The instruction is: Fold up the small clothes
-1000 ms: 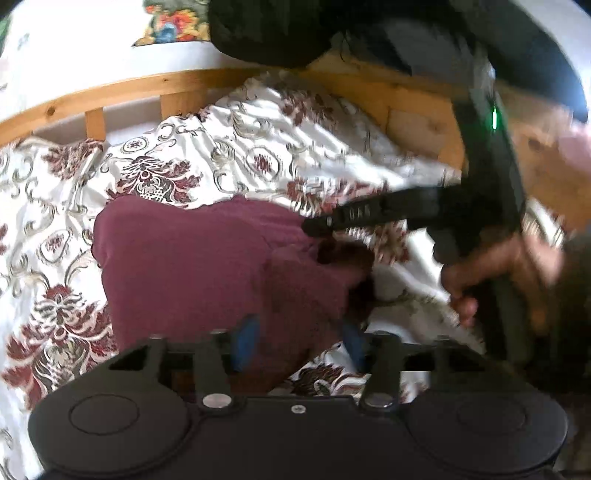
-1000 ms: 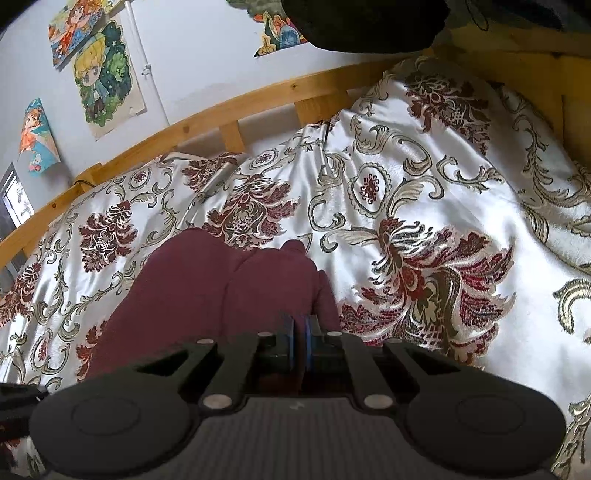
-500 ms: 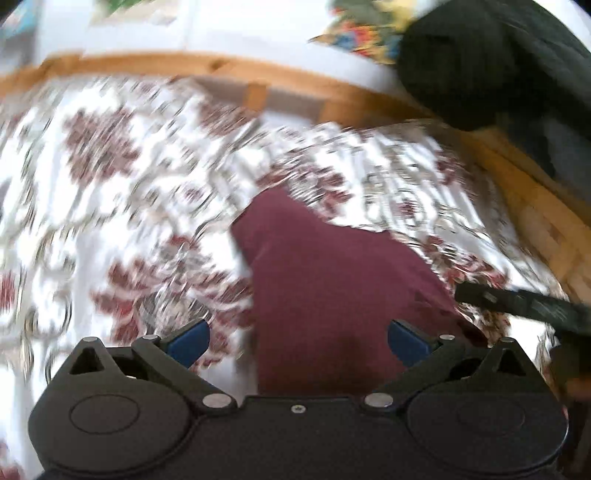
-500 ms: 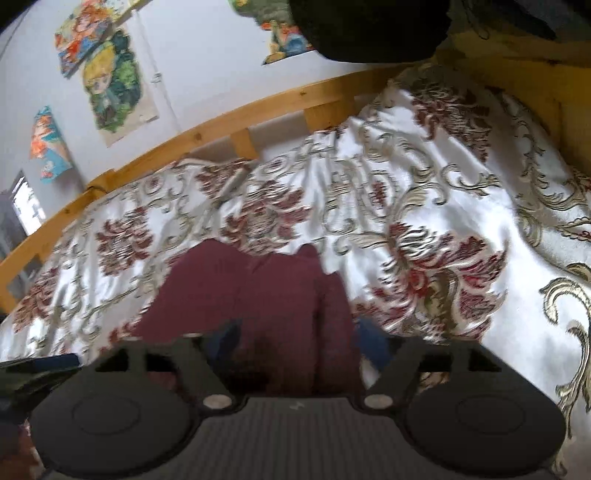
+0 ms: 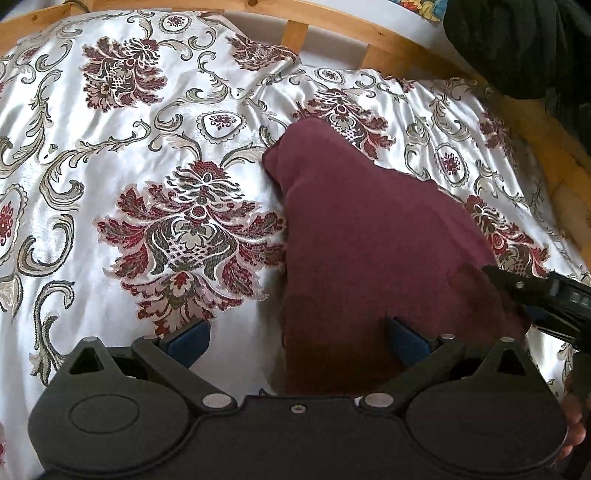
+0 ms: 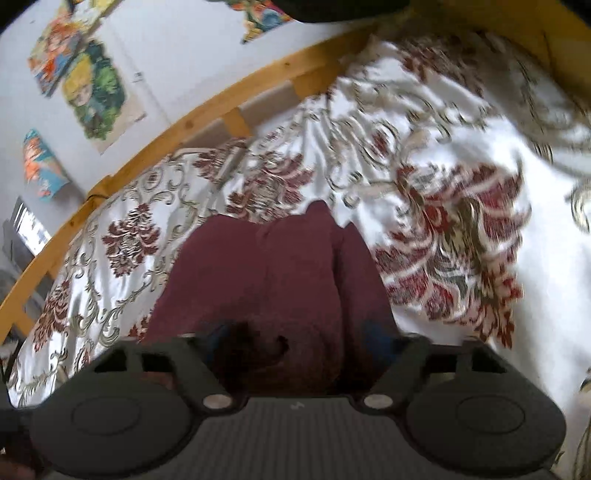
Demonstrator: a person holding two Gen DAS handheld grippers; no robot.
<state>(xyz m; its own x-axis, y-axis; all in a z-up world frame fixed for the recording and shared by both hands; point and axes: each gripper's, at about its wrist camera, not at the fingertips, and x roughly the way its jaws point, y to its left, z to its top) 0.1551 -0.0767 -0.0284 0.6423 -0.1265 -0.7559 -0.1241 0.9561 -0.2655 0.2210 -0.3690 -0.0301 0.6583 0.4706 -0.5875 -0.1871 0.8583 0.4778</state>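
A folded maroon garment [image 5: 369, 236] lies on the floral satin bedspread [image 5: 110, 155]. My left gripper [image 5: 297, 338] stands wide open. Its left blue pad is over the bedspread, its right pad over the garment's near end, and neither presses on the cloth. My right gripper [image 5: 546, 299] reaches in from the right at the garment's near corner. In the blurred right wrist view the garment [image 6: 280, 266] bunches up between the right gripper's [image 6: 299, 338] parted fingers. Those jaws are closing, and the pads still sit apart at the sides of the fold.
A wooden bed rail [image 5: 332, 26] runs along the far side and a wooden board [image 5: 565, 177] stands at the right. A dark cloth [image 5: 517, 44] hangs at the top right. Cartoon posters [image 6: 96, 96] are on the wall. A hand [image 5: 574, 435] shows at the right edge.
My left gripper opened wide, let the garment go and swung left over the bedspread. My right gripper, shut on the garment a second ago, opened and released its pinch.
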